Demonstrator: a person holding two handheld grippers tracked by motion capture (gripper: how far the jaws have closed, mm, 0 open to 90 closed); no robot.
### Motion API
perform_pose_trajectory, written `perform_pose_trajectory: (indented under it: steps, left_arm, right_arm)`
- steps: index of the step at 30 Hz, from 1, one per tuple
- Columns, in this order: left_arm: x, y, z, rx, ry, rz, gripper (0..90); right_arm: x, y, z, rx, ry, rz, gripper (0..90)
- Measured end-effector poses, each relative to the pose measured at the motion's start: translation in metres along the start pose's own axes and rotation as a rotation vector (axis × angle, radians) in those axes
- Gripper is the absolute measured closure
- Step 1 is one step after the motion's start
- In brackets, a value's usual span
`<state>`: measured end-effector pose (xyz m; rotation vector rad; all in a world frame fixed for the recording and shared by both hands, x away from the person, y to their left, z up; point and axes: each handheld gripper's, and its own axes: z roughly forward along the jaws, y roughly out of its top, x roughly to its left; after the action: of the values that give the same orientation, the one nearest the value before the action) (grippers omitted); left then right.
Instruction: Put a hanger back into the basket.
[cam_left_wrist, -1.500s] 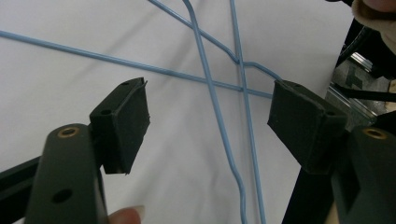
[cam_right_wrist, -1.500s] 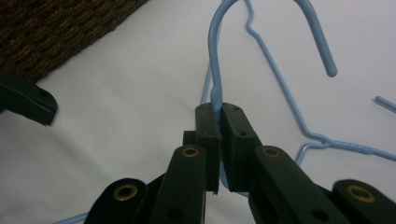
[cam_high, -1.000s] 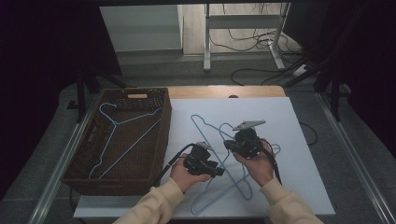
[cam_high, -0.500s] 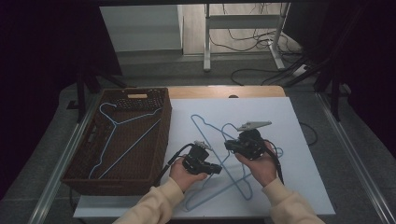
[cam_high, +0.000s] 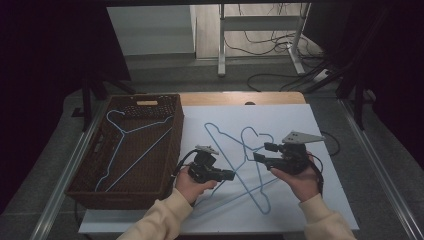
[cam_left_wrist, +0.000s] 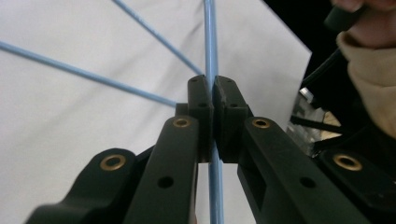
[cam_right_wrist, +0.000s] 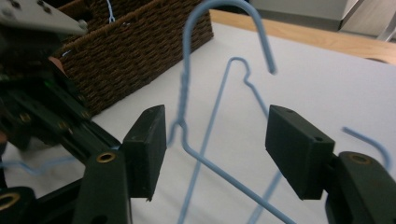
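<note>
The left claw (cam_left_wrist: 213, 100) is squeezed tight on the thin wire of a blue hanger (cam_left_wrist: 210, 42), just above the white surface (cam_high: 310, 125). The right claw (cam_right_wrist: 217, 140) has just been opening, and its pads now stand wide apart with the hanger's neck between them, untouched. Another blue hanger (cam_high: 132, 145) lies in the brown basket (cam_high: 85, 185) on the left.

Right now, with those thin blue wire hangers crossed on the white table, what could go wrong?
The left gripper pinches one blue wire hanger by a single thin wire, so it could swing or slip. The right gripper has just opened. The two hangers on the table overlap, so lifting one may drag the other hanger.
</note>
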<state>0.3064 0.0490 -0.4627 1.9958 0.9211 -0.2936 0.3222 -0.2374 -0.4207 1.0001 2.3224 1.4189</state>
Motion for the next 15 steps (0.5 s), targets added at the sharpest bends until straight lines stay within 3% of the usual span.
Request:
perform_pose_trajectory:
  steps: [3,7,15]
  left_arm:
    - [-0.002,0.002,-0.007,-0.018,-0.007,0.002,86.1]
    - [-0.004,0.005,-0.015,-0.037,-0.02,0.003,86.1]
    - [-0.012,0.011,-0.028,-0.066,-0.022,0.029,86.0]
  right_arm:
    - [-0.005,-0.006,-0.012,-0.011,-0.02,-0.009,34.1]
    - [-0.012,-0.015,-0.024,-0.029,-0.024,0.016,31.7]
    - [-0.023,-0.027,-0.036,-0.045,-0.059,0.037,31.5]
